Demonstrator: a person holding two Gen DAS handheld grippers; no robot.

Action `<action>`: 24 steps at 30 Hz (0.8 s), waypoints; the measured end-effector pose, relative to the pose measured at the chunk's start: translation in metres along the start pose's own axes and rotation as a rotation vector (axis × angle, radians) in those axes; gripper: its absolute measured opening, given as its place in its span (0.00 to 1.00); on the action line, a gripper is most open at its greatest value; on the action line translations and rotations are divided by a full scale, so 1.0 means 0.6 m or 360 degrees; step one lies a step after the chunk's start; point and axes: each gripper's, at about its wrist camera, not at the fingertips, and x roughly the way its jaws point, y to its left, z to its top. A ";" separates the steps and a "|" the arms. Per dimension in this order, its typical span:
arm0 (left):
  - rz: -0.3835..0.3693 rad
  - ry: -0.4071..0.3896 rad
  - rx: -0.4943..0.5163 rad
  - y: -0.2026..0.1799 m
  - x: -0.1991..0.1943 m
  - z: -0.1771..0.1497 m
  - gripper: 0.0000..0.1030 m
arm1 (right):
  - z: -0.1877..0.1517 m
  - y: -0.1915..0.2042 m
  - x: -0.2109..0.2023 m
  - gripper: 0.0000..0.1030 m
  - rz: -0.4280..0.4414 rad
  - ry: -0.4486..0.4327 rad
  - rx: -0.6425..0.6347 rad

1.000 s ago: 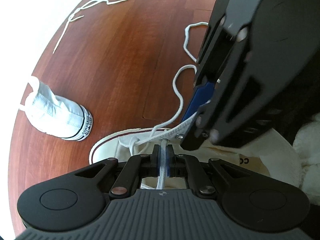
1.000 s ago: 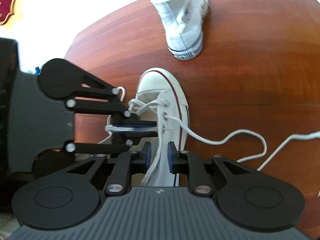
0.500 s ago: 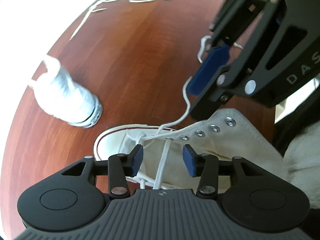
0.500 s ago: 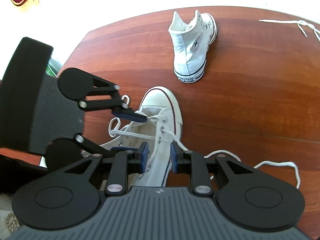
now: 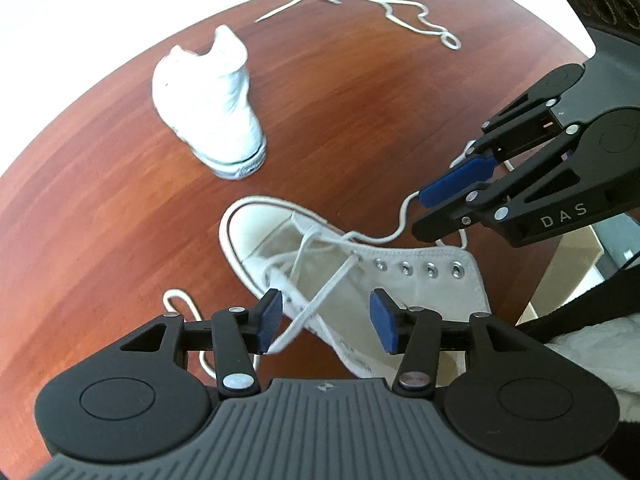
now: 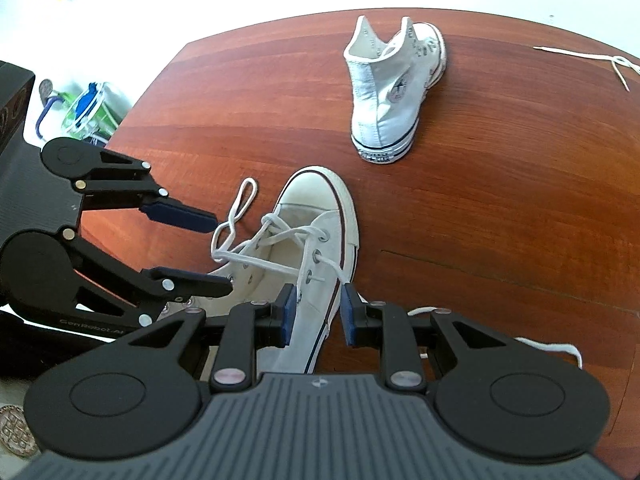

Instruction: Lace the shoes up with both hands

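The near shoe [image 5: 360, 276] sits low centre of the left view, toe towards the upper left, laced only through the lower eyelets, with 4 silver ones still bare. The left gripper [image 5: 326, 322] has just been opening and its jaws stand wide; the lace [image 5: 320, 300] runs loose between them, pinched by nothing. The right gripper [image 6: 316, 312] is parted about halfway over the shoe's side, also holding nothing.

My worry: with both lace ends free (1 trails off lower right in the right view), the lace could slide back out of the last eyelet, or the crossings go slack. The 2nd shoe [image 6: 394, 92] and the spare lace [image 5: 380, 8] sit further up the table [image 6: 500, 200], untouched.
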 end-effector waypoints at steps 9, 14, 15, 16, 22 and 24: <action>0.0027 0.0064 -0.0247 0.013 0.019 -0.024 0.43 | 0.017 0.004 0.002 0.24 0.0021 0.0064 -0.0137; 0.0097 0.0092 -0.0311 0.006 0.035 -0.031 0.41 | 0.022 0.004 0.003 0.24 0.0037 0.0098 -0.0197; 0.0111 0.0099 -0.0330 0.005 0.038 -0.033 0.41 | 0.022 0.005 0.004 0.24 0.0040 0.0102 -0.0207; 0.0114 0.0099 -0.0343 0.005 0.039 -0.035 0.41 | 0.023 0.006 0.004 0.24 0.0042 0.0106 -0.0218; 0.0116 0.0067 -0.0350 0.002 0.048 -0.042 0.13 | 0.018 0.017 0.011 0.24 0.0029 0.0123 -0.0309; 0.0193 0.0053 -0.0277 -0.007 0.046 -0.040 0.12 | 0.012 0.024 0.011 0.24 0.0021 0.0119 -0.0359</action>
